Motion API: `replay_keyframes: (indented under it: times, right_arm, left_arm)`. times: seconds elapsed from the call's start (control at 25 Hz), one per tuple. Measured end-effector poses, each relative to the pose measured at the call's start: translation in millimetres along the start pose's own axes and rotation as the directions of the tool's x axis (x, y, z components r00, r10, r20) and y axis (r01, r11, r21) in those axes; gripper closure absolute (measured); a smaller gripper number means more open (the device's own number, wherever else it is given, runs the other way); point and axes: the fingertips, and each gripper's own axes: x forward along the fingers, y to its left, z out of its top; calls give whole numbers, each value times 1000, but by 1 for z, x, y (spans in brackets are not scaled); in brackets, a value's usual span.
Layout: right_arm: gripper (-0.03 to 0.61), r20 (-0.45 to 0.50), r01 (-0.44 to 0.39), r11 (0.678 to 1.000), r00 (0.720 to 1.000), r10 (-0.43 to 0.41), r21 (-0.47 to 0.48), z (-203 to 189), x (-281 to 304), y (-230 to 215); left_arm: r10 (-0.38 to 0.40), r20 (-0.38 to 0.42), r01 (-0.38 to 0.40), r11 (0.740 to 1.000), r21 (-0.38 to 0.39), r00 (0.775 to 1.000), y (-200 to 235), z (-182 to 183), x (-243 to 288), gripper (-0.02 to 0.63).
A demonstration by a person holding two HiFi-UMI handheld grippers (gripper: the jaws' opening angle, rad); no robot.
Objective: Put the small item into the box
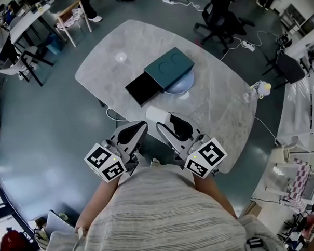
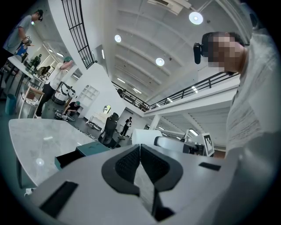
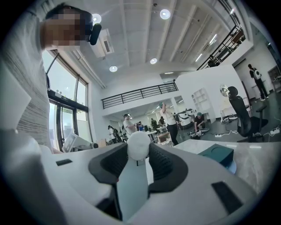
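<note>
A teal box (image 1: 169, 68) stands mid-table on a pale blue round base, its black drawer (image 1: 143, 87) pulled out toward the near left. My right gripper (image 1: 162, 123) is at the table's near edge, shut on a small white rounded item (image 1: 157, 114). The item (image 3: 138, 145) sits between its dark pads, with the box (image 3: 216, 154) ahead to the right. Beside it on the left, my left gripper (image 1: 140, 129) is shut with nothing in it. Its pads (image 2: 152, 163) meet, and the box (image 2: 93, 149) and its open drawer (image 2: 69, 159) lie ahead to the left.
The marble table (image 1: 218, 106) is oval. A small pale round object (image 1: 121, 57) lies at its far left and a small white and yellow figure (image 1: 257, 90) at its right edge. Chairs (image 1: 221, 18) and desks stand on the floor around. People stand in the background.
</note>
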Motion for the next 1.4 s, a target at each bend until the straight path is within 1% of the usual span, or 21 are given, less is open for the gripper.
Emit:
replay_keyframes:
  times: [0.12,0.44,0.84,1.04,1.12,1.4]
  right_arm:
    - [414,1,10,1000,1000,-10,0,6,11,-8]
    - [414,-15,43,999,999,-43,1,16,72,-27]
    - [414,-45,127,992,991,-127,-10,22,132,-65]
    - [414,-80,174,985,981,-175,-21,19,158,-85]
    - [414,-101,193,981,976,-195,-31,14,168,-93]
    - [414,-169,273,962,947,-274,-27,-7,192,-116]
  left_arm:
    - [-12,1,12,1000,1,1000,12,10,9,592]
    - [-37,-22,36,999,-4,999,68,41,19,591]
    - [-64,-26,63,998,-23,998,138,70,33,591]
    - [-73,-30,72,996,-51,997,172,81,42,591]
    - [-83,-35,82,995,-50,996,184,84,45,591]
    - [-110,-61,104,991,-87,992,222,85,51,591]
